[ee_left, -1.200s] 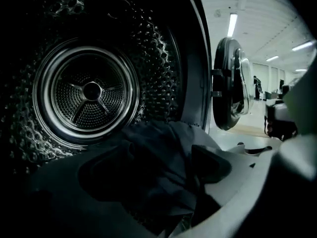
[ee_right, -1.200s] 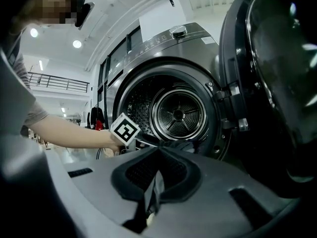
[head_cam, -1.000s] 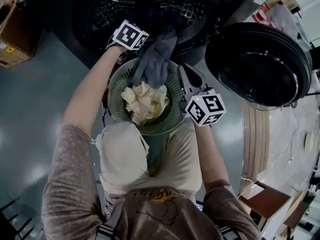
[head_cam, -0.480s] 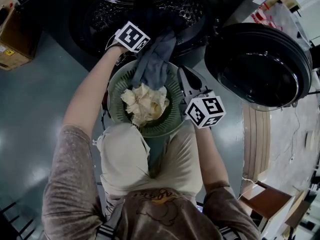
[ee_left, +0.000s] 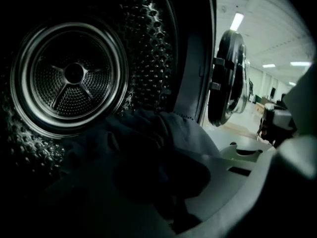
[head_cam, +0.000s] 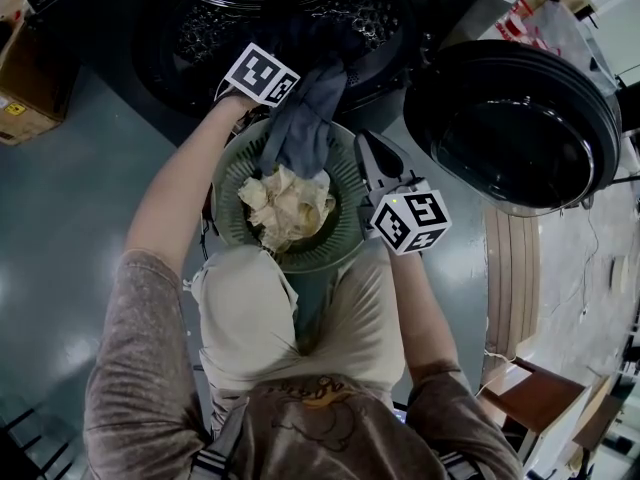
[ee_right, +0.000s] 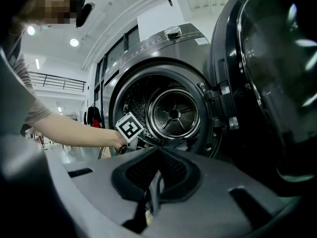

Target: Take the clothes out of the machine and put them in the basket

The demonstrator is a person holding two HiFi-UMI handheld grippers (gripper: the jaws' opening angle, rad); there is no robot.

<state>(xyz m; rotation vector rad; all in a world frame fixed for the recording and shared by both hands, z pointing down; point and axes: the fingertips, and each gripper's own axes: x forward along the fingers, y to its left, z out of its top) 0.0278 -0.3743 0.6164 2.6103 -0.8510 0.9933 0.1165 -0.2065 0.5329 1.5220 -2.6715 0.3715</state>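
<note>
The left gripper [ee_left: 161, 180] has its jaws closed on a fold of the gray cloth [ee_left: 166, 133], which bulges up right over the pads and fills the space in front of them. The pinch sits at the cloth's upper end, at the lip of the drum [ee_left: 74, 73]. From there the cloth runs in 1 long strip toward the person, out of the mouth of the machine [ee_right: 148, 46] and down over the far rim of the basket [head_cam: 345, 230]. Its long axis therefore points from drum to basket, and its lower end already reaches the cream cloth [head_cam: 290, 206] lying inside. The coming move likely turns on that line: drawing the held end back along it and down should bring the rest clear of the drum lip. The right gripper [ee_right: 157, 155] has its jaws pressed together on nothing. It hovers above the basket's right rim, just beside the strip's lower part but apart from it. The open door [head_cam: 510, 118] stands well off to the right
</note>
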